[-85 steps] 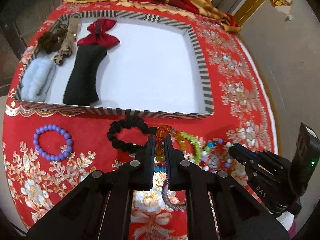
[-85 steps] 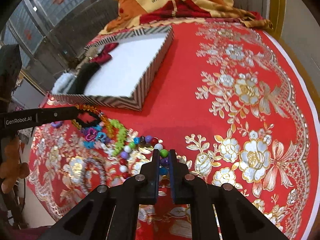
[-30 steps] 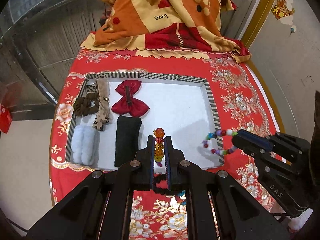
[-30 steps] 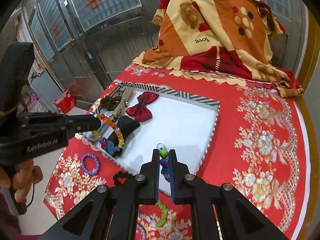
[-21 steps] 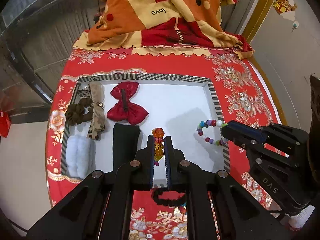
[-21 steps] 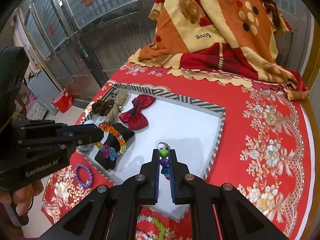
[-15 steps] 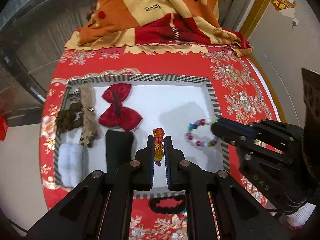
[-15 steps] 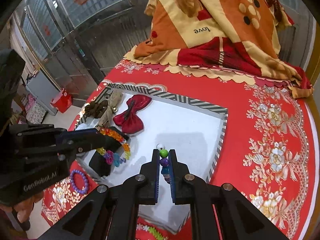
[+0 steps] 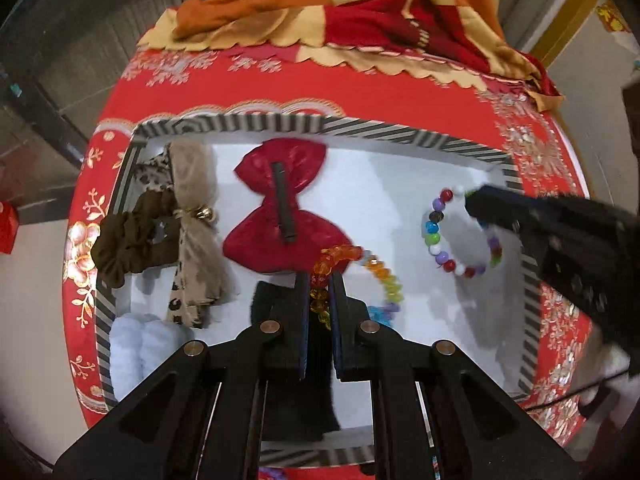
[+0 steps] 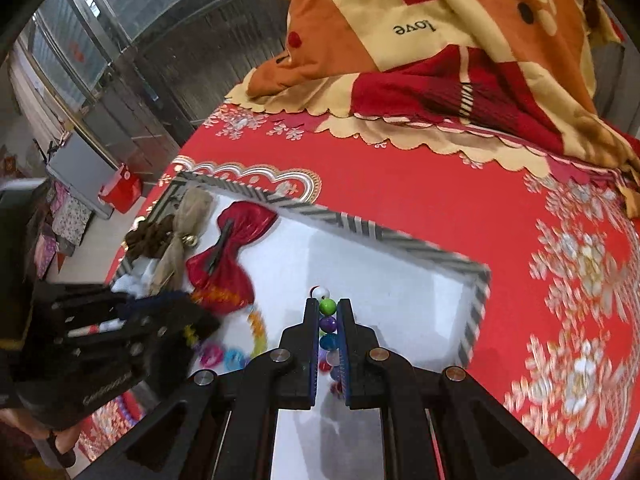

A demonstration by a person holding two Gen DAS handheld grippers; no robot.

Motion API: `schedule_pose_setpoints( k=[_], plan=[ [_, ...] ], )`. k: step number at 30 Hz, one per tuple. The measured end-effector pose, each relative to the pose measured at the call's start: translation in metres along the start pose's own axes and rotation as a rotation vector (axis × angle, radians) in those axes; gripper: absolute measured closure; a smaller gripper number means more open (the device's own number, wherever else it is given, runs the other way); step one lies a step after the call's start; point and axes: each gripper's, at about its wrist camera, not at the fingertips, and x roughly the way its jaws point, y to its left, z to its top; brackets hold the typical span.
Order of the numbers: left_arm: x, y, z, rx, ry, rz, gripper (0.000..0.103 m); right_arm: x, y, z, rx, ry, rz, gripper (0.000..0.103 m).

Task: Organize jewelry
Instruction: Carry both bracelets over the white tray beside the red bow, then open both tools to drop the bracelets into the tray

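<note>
Both bracelets now carried over tray (image 9: 420, 136); left tongs (image 9: 319, 280) pinch amber bracelet (image 9: 340, 256), right tongs (image 10: 328, 308) pinch multicolor bracelet (image 9: 436, 236). Next: lower, release.

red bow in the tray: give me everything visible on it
The red bow is a shiny, satin-looking hair bow with two flared lobes pinched at a waist, and a dark flat clip bar running across the middle. It lies flat on the white floor of the striped tray, toward the far side, beside the tan furry tie. No gripper touches it; whether the orange bead bracelet at its near edge touches it is unclear.
</note>
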Motion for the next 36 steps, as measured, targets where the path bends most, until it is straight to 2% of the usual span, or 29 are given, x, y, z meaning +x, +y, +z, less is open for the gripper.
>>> schedule_pose_setpoints(
  k=[6, 10, 20, 22, 23, 24, 25, 28, 36],
  plan=[
    [0.007, 0.000, 0.001, -0.004, 0.011, -0.020, 0.095, 0.032, 0.010, 0.019, -0.024, 0.029, 0.018, 0.095],
    [0.011, -0.001, 0.004, -0.011, 0.019, -0.024, 0.095, 0.041, 0.014, 0.028, -0.022, 0.016, 0.018, 0.095],
    [0.011, -0.005, 0.004, -0.007, 0.009, -0.001, 0.094, 0.029, 0.012, 0.026, -0.016, -0.002, 0.005, 0.094],
    [0.011, -0.006, 0.004, -0.006, 0.010, 0.000, 0.092, 0.024, 0.009, 0.023, -0.002, -0.006, 0.000, 0.092],
    [0.011, -0.006, 0.004, -0.006, 0.012, -0.001, 0.090, 0.022, 0.008, 0.021, 0.004, -0.007, -0.008, 0.082],
    [0.010, -0.006, 0.003, -0.008, 0.011, -0.003, 0.084, 0.020, 0.007, 0.020, 0.008, -0.008, -0.010, 0.065],
    [0.009, -0.006, 0.003, -0.011, 0.010, -0.003, 0.078, 0.018, 0.006, 0.017, 0.014, -0.008, -0.007, 0.060],
    [0.006, -0.007, 0.001, -0.019, 0.006, -0.005, 0.069, 0.013, 0.002, 0.010, 0.035, -0.003, -0.010, 0.059],
    [-0.016, -0.013, -0.006, -0.010, -0.037, -0.006, 0.061, -0.012, 0.003, -0.012, 0.089, -0.035, -0.016, 0.059]
  ],
)
